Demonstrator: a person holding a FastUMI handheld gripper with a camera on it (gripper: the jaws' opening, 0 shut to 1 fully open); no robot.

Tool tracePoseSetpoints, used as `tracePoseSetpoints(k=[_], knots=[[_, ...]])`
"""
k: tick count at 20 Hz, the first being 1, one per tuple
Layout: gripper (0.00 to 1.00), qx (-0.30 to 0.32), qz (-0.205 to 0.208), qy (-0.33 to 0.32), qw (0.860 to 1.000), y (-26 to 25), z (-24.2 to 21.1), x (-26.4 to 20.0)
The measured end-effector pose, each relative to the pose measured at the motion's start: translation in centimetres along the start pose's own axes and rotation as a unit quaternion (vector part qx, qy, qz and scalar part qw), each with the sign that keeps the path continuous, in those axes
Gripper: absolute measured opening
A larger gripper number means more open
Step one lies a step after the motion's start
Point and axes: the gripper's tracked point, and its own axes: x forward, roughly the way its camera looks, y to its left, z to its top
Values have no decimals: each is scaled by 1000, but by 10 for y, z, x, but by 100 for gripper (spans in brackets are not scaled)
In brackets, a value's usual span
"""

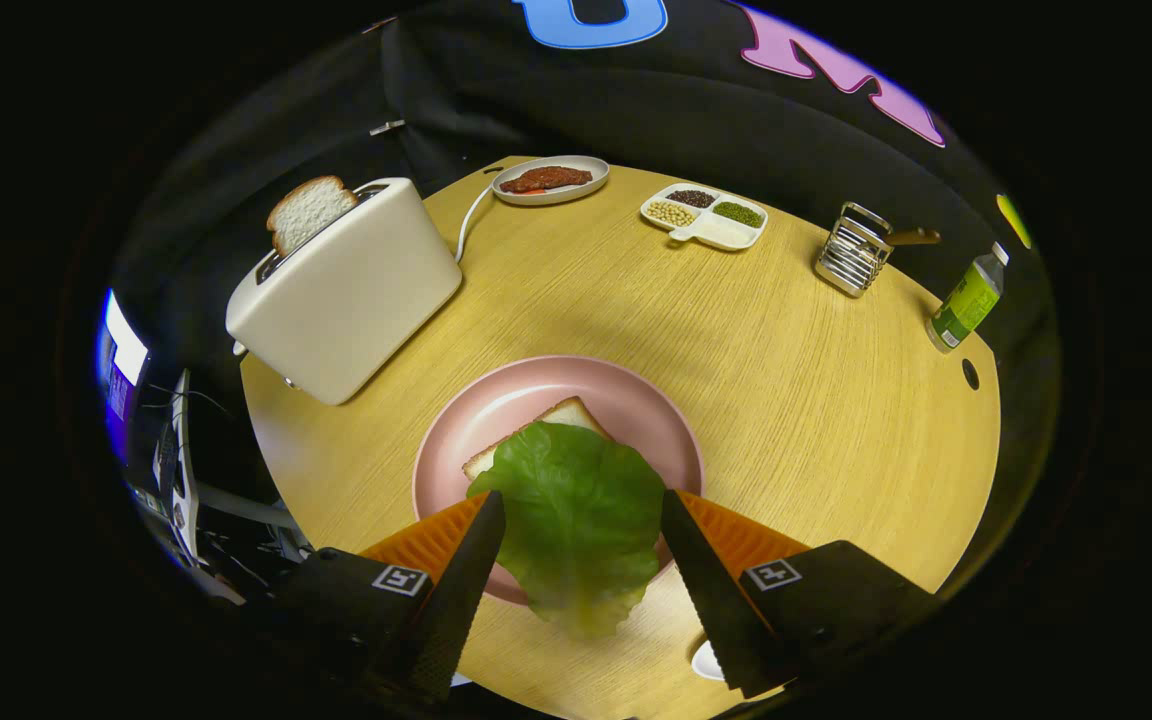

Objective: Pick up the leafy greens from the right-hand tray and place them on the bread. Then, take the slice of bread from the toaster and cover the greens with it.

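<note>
Gripper [581, 505] fingers stand spread apart over the near edge of a pink plate [496, 400], with a wide gap between them and neither one pressing on anything. Between the fingers lies the leafy greens [576, 515], a broad lettuce leaf draped over the slice of bread [561, 415] on the plate; the leaf's near end hangs past the plate's rim toward the table [786, 380]. One corner and edge of the bread show beyond the leaf. Well beyond the fingers, to the left, a cream toaster [351, 290] stands on the wooden table with a second bread slice [308, 210] sticking up from its slot. Farther back sit an oval dish with a piece of meat [546, 179], a divided tray of beans [704, 215], a metal rack [851, 255] and a green bottle [966, 300]
</note>
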Motion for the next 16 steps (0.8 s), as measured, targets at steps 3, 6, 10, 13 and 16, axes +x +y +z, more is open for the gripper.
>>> tracePoseSetpoints(k=[3,6,10,13,16], knots=[[99,14,7,-30,999,11,24,-23],[98,29,22,-70,997,35,65,-51],[98,31,49,-134,989,84,135,-86],[98,28,65,-155,985,125,177,-96],[98,45,88,-158,982,172,207,-90]])
